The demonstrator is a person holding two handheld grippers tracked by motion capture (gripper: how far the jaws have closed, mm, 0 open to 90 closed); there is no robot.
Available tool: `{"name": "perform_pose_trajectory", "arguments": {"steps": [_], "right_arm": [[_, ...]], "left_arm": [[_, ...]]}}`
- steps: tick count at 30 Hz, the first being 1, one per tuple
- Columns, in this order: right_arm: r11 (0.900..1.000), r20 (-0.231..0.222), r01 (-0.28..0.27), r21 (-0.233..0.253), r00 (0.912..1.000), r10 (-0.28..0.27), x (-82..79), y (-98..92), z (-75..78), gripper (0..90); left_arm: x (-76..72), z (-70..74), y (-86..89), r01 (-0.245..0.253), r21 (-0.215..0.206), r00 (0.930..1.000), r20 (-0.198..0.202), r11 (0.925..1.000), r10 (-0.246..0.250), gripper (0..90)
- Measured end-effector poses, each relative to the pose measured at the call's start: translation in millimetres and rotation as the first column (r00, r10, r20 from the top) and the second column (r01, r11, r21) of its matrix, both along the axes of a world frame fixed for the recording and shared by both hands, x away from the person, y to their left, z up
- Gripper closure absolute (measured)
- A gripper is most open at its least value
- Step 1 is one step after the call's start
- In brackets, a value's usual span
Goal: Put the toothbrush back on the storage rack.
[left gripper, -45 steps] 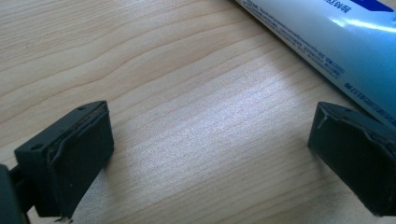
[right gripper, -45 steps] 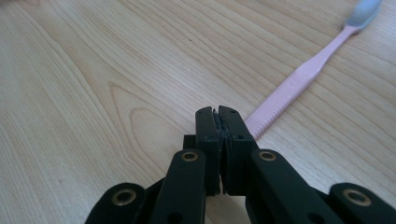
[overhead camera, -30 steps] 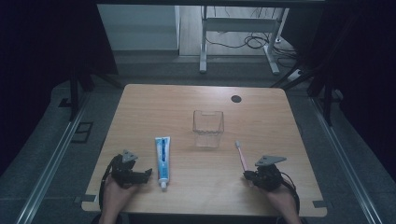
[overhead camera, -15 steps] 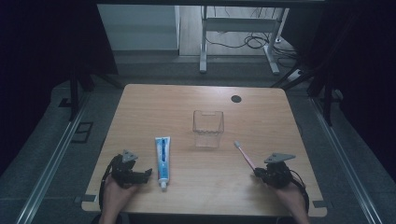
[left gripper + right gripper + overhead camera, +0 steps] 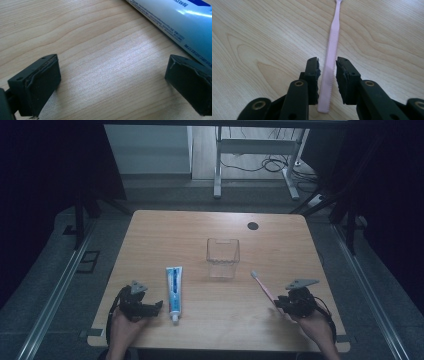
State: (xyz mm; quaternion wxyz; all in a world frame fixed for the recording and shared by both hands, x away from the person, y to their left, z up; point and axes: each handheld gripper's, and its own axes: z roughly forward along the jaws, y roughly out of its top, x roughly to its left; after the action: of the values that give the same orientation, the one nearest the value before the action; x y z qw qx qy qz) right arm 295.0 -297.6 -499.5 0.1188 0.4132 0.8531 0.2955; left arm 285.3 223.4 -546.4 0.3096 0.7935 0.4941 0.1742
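The right tongs (image 5: 327, 68) sit at the counter's (image 5: 280, 227) five o'clock corner, jaws around the handle of the pink toothbrush (image 5: 331, 52); a thin gap shows on each side, so whether they pinch it I cannot tell. The toothbrush lies flat, head pointing toward eleven o'clock, near the clear cup (image 5: 223, 257). The left tongs (image 5: 112, 75), at seven o'clock, are released, empty, just beside the toothpaste (image 5: 172, 22).

You're in a lab-like recording space: a wooden desk (image 5: 165, 235) between floor rails (image 5: 55, 295), dark curtains (image 5: 45, 165), loose cables (image 5: 270, 165).
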Motion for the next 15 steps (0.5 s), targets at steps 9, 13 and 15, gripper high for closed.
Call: {"name": "perform_pose_trajectory", "arguments": {"steps": [9, 13, 15], "right_arm": [[0.996, -0.081, -0.007, -0.084, 0.9968, 0.001, 19.2, 3.8, 6.1, 64.6], [0.993, -0.122, -0.021, -0.116, 0.9925, 0.006, 28.6, 9.8, 8.1, 63.4], [0.989, -0.157, -0.036, -0.145, 0.9875, 0.013, 35.7, 16.1, 10.5, 62.6]], "left_arm": [[-0.1, 0.0, 0.0, -0.001, 0.000, 1.0000, -0.001, 1.0000, 0.001, 0.2], [-0.1, 0.1, 0.0, 0.000, 0.001, 1.0000, -0.002, 1.0000, 0.000, 0.3], [-0.1, 0.1, 0.0, 0.000, 0.001, 1.0000, -0.002, 1.0000, 0.000, 0.2]]}}
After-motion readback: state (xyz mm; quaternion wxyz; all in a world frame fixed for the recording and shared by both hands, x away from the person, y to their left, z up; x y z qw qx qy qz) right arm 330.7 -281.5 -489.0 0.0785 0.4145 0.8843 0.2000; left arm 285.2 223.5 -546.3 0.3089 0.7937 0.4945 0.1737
